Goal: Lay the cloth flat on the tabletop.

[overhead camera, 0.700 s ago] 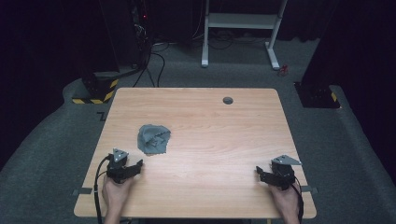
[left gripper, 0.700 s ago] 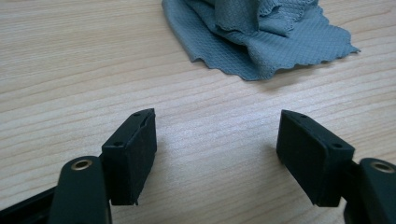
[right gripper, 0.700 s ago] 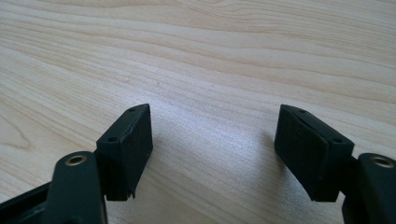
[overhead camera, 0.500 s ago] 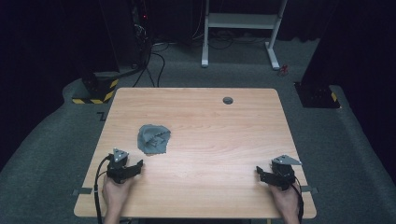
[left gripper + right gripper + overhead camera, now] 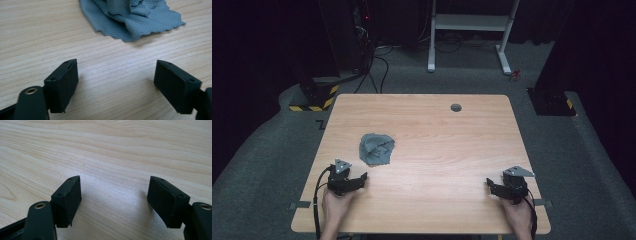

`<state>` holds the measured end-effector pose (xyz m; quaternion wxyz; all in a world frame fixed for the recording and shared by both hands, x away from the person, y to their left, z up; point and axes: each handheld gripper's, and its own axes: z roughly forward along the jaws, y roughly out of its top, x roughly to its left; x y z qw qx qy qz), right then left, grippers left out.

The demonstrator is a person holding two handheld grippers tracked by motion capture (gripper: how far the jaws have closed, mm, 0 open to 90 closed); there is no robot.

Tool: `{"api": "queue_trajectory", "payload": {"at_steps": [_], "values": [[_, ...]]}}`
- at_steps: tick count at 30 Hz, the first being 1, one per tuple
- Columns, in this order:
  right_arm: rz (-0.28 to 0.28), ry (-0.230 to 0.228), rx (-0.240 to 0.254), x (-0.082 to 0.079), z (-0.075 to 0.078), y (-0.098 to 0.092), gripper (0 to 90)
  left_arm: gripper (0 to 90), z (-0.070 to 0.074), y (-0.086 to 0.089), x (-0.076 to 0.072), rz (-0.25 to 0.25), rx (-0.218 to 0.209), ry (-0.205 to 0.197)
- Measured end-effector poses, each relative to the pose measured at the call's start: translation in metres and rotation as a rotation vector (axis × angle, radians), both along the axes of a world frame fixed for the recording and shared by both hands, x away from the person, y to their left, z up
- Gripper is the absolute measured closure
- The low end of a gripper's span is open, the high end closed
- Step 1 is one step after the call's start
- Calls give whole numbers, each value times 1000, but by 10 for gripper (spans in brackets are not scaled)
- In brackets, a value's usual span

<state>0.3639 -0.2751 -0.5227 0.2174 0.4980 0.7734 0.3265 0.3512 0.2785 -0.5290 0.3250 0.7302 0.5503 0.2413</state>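
The grey cloth (image 5: 376, 148) looks light, soft and limp, so I judge it will sag and trail from whatever point is pinched instead of lifting as one piece. The knit surface seems to offer enough grip that the pads should not slip on it, and nothing about it looks breakable. The risk, as I see it, is catching only one thin layer of the bunch, or dragging the heap along the wood instead of raising it. The wavy hem that lies flat on the table (image 5: 427, 200), on the side facing the left gripper (image 5: 358, 181), seems the best place to take hold: it is a single free edge, plain in the left gripper view (image 5: 130, 37). A raised fold near the middle of the heap would be the other choice.

The cloth is a dull blue-grey with a fine waffle or mesh weave and a scalloped hem. It is crumpled into a loose mound, with folds piled toward the middle and a flat skirt spreading out at one side. It lies on the left half of the table, nearer the left edge than the middle and just beyond the left gripper, which is near but not touching it.

Both tools have their jaws spread wide with nothing between them but bare wood. The right gripper (image 5: 495, 187) rests by the near right corner, well apart from the cloth.
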Motion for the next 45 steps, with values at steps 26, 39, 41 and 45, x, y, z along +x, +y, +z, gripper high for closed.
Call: {"api": "queue_trajectory", "payload": {"at_steps": [26,39,41,45], "values": [[0,0,0,0,0,0,273,215,9,-11,3,-50,-13,-28],[0,0,0,0,0,0,273,219,15,-23,23,-54,-6,-29],[0,0,0,0,0,0,272,231,14,-22,26,-42,-37,-38],[0,0,0,0,0,0,273,231,11,-20,32,-14,-59,-34]]}}
